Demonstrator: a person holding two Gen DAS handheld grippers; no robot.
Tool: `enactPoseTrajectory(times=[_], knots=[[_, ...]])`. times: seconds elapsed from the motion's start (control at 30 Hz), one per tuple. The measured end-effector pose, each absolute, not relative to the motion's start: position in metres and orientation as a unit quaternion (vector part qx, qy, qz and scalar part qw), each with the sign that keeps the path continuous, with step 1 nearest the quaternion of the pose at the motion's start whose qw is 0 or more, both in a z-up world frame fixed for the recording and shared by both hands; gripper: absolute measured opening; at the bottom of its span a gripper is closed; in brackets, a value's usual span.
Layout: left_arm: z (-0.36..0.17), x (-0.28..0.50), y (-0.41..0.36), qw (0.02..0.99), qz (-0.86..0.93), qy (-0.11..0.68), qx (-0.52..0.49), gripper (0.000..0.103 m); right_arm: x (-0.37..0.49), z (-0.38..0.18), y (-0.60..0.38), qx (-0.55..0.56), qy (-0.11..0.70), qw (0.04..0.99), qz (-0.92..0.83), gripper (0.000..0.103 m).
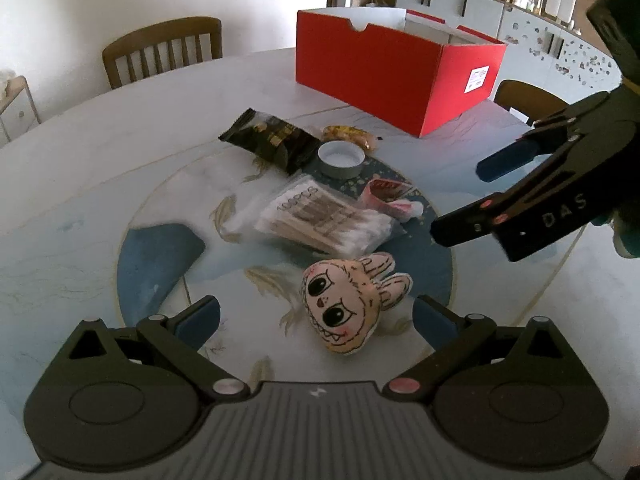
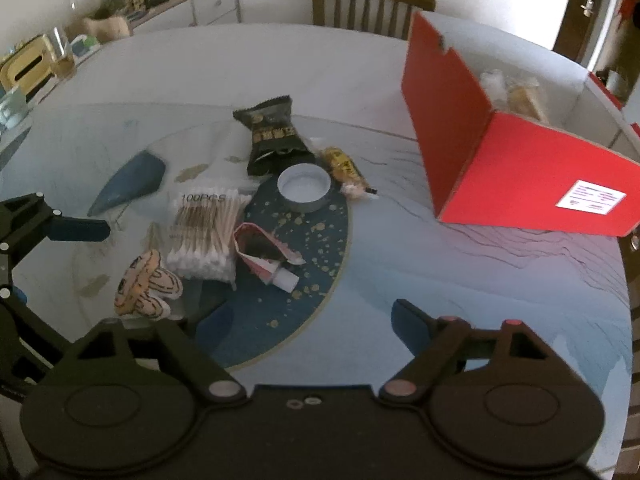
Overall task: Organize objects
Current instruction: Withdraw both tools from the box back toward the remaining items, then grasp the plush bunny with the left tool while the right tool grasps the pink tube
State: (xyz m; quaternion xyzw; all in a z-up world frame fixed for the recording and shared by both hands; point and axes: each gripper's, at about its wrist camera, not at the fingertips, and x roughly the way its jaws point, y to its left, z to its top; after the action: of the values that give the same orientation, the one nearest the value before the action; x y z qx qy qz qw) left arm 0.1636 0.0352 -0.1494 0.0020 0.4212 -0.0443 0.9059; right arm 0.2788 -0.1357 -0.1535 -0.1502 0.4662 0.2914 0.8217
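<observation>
The little stuffed face toy lay on the round table, right in front of my left tongs. It had big black eyes and two ears that pointed away to the right. Just behind it was the clear bag of cotton swabs, and near that a squashed pink tube, a small round lid, a black snack bag and a yellow candy. The red box stood open farther back, well apart from the pile.

I think my job here was to pick up the toy and put it in the box. To do it well, I judged I should come down with one finger on each side of the soft face, not on the thin ears, and squeeze gently. I should stay clear of the swab bag, so it did not get dragged along.

My left tongs were wide apart and held nothing, with the toy between the two blue fingertips but not touched. They tipped down toward the table. My right tongs were wide too, empty, and pointed down at the dark blue ring of the table near the pink tube. From the left view, the right tongs hung off to the right side, above the table.
</observation>
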Motion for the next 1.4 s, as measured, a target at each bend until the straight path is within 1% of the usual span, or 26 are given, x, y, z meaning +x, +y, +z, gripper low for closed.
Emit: enactPoseTrajectory(times=[0.07,0.2,0.33,0.47,0.53,0.57,0.6,0.63,0.7,0.77,0.83,0.87,0.9,0.93,0.97,1.0,1.07,1.2,1.27,1.4], knots=[[-0.152,0.164,0.036,0.905,-0.043,0.424,-0.001,0.103,0.282,-0.158,-0.133,-0.156,0.469,0.818,0.294,0.081],[-0.156,0.165,0.037,0.904,-0.042,0.426,-0.004,0.103,0.288,-0.164,-0.126,-0.165,0.473,0.812,0.299,0.077],[-0.157,0.167,0.036,0.906,-0.041,0.421,-0.002,0.103,0.293,-0.167,-0.116,-0.175,0.472,0.808,0.306,0.071],[-0.157,0.168,0.035,0.908,-0.041,0.417,0.007,0.102,0.295,-0.166,-0.106,-0.186,0.465,0.806,0.316,0.067],[-0.157,0.169,0.034,0.909,-0.040,0.416,0.013,0.102,0.296,-0.167,-0.103,-0.190,0.464,0.804,0.321,0.066],[-0.157,0.170,0.034,0.908,-0.039,0.416,0.016,0.100,0.296,-0.167,-0.101,-0.192,0.463,0.802,0.324,0.066],[-0.157,0.171,0.034,0.907,-0.039,0.419,0.017,0.093,0.296,-0.167,-0.099,-0.195,0.461,0.801,0.327,0.066],[-0.157,0.171,0.034,0.906,-0.041,0.421,0.016,0.088,0.296,-0.167,-0.098,-0.198,0.459,0.800,0.331,0.065],[-0.155,0.170,0.034,0.907,-0.042,0.419,0.017,0.082,0.295,-0.167,-0.094,-0.204,0.455,0.798,0.338,0.063],[-0.154,0.170,0.034,0.907,-0.046,0.419,0.015,0.077,0.293,-0.166,-0.092,-0.208,0.451,0.797,0.343,0.058],[-0.153,0.170,0.033,0.907,-0.049,0.419,0.015,0.069,0.291,-0.166,-0.090,-0.211,0.448,0.796,0.347,0.056],[-0.152,0.169,0.033,0.907,-0.050,0.419,0.016,0.067,0.290,-0.166,-0.089,-0.213,0.446,0.796,0.349,0.054],[-0.152,0.169,0.032,0.906,-0.052,0.419,0.015,0.062,0.289,-0.166,-0.088,-0.215,0.444,0.796,0.350,0.052],[-0.151,0.168,0.032,0.906,-0.053,0.419,0.015,0.058,0.288,-0.165,-0.088,-0.216,0.443,0.796,0.352,0.049],[-0.151,0.168,0.031,0.906,-0.054,0.420,0.016,0.056,0.287,-0.165,-0.087,-0.217,0.441,0.796,0.354,0.045],[-0.150,0.168,0.030,0.905,-0.055,0.421,0.018,0.051,0.286,-0.165,-0.087,-0.218,0.439,0.796,0.355,0.043],[-0.149,0.168,0.027,0.905,-0.053,0.421,0.027,0.050,0.283,-0.164,-0.086,-0.222,0.433,0.796,0.359,0.038],[-0.149,0.167,0.025,0.903,-0.053,0.426,0.028,0.049,0.277,-0.163,-0.086,-0.225,0.425,0.801,0.358,0.035],[-0.149,0.166,0.027,0.901,-0.055,0.429,0.020,0.049,0.275,-0.161,-0.088,-0.221,0.424,0.804,0.354,0.031],[-0.144,0.161,0.031,0.902,-0.054,0.429,0.001,0.049,0.272,-0.159,-0.097,-0.206,0.431,0.810,0.341,0.028]])
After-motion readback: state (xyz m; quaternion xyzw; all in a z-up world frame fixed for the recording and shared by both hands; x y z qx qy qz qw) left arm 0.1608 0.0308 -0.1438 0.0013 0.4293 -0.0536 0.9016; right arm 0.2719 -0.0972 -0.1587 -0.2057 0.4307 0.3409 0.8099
